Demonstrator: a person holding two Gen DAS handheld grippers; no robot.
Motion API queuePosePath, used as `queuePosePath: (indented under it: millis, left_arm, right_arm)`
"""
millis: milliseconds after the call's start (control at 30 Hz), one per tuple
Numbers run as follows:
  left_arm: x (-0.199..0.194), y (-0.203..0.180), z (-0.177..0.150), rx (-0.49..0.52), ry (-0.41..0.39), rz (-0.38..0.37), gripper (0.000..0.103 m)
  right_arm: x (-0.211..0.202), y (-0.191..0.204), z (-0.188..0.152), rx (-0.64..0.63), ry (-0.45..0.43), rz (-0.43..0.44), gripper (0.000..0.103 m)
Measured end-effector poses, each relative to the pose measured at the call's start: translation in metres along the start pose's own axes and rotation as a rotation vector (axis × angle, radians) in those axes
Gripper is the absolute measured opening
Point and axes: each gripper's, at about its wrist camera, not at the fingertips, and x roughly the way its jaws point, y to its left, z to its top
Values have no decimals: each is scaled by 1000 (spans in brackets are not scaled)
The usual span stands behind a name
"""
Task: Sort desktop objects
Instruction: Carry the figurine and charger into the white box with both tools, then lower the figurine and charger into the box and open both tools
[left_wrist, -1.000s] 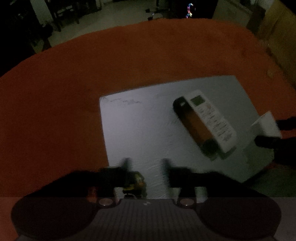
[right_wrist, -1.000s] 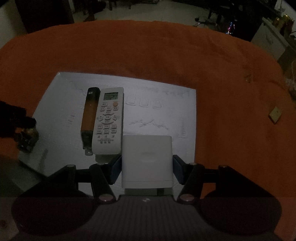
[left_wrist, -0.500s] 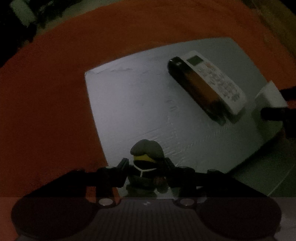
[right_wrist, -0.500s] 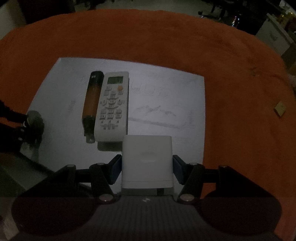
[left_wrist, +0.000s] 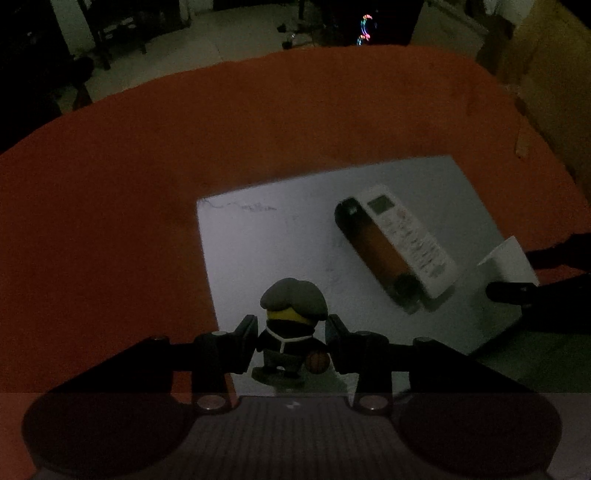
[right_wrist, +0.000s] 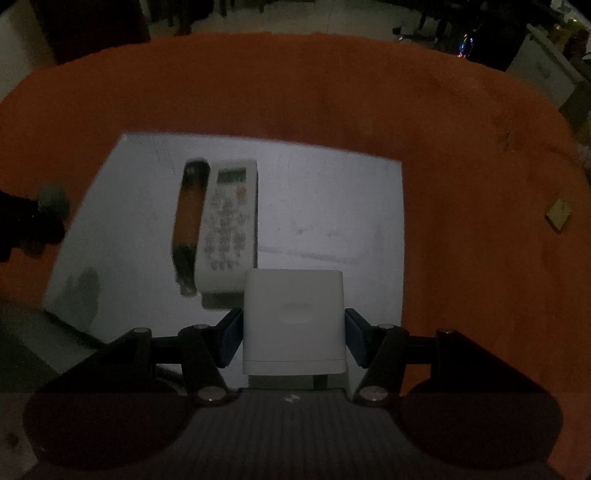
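Observation:
My left gripper (left_wrist: 291, 326) is shut on a small minion figurine (left_wrist: 291, 314) with a grey cap, held above the near left edge of a white board (left_wrist: 258, 240). My right gripper (right_wrist: 293, 325) is shut on a white box (right_wrist: 293, 317) over the board's near edge (right_wrist: 332, 206); the box also shows in the left wrist view (left_wrist: 506, 266). A white remote control (left_wrist: 406, 236) and a dark orange-brown tube (left_wrist: 373, 251) lie side by side on the board; they also show in the right wrist view, the remote (right_wrist: 229, 225) right of the tube (right_wrist: 188, 218).
The board lies on an orange cloth-covered table (left_wrist: 147, 184). A small tan square object (right_wrist: 559, 214) lies on the cloth at the right. Dark floor and furniture lie beyond the table's far edge.
My left gripper closed on the figurine and lifted it off the board. My right gripper, still holding the white box, has risen slightly above the board.

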Motion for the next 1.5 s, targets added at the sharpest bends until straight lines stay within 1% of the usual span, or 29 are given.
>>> queuePosePath:
  millis: [133,267,367,467,533,600,733,767,833,933,967,1033,1133,1200,1267,1333,1400,1500]
  left_arm:
    - [-20,1,-2,-31,-18,-16,35]
    - [-47,-1,-6,-54,-65,-52,35]
    - [-69,-7,-13,-43,-97,-66,35]
    - [-85,-20,-26,-15,-117,-86,35]
    - [-92,-32,-41,5,-131,-95,35]
    - [-91,-47,-61,24,-123,-111,35]
    - [-73,-69,-103,32,-46,-164,35]
    - [-69,-73,-112,36,-32,-167,35]
    - [-63,-81,-129,50,-28,-146,35]
    - [-53,-86,-150,25,-10,-133,35]
    - [-50,-87,-156,19,8,-135,35]
    - [-42,-90,-168,11,41,-136,35]
    - [-30,-99,-182,32,78,-127,35]
    - [-24,-103,-189,29,95,-127,35]
    - [-21,-106,-196,36,103,-121,35]
    - [-18,-110,-199,65,104,-101,35]
    - [-15,-111,-202,72,104,-80,35]
    - [-8,-110,-207,52,121,-72,35]
  right_arm:
    - [-21,-3,5,11,-45,23,60]
    - [-43,-4,0,20,-91,51,60]
    - [-60,-2,-7,13,-112,70,60]
    - [-76,3,-18,-2,-125,106,60]
    - [-88,7,-31,-19,-135,135,60]
    - [-98,13,-46,-36,-145,160,60]
    - [-101,31,-84,-50,-139,182,60]
    - [-98,34,-94,-42,-139,186,60]
    - [-94,41,-116,-23,-141,210,60]
    - [-87,42,-146,34,-167,239,60]
    - [-85,44,-153,30,-177,234,60]
    - [-83,47,-168,-13,-195,187,60]
    - [-75,55,-185,-127,-187,67,60]
    - [-67,61,-196,-169,-190,3,60]
    - [-63,67,-205,-203,-234,-26,60]
    - [-61,69,-209,-220,-248,-62,60]
    - [-60,71,-211,-227,-254,-75,60]
    - [-55,80,-216,-270,-250,-50,62]
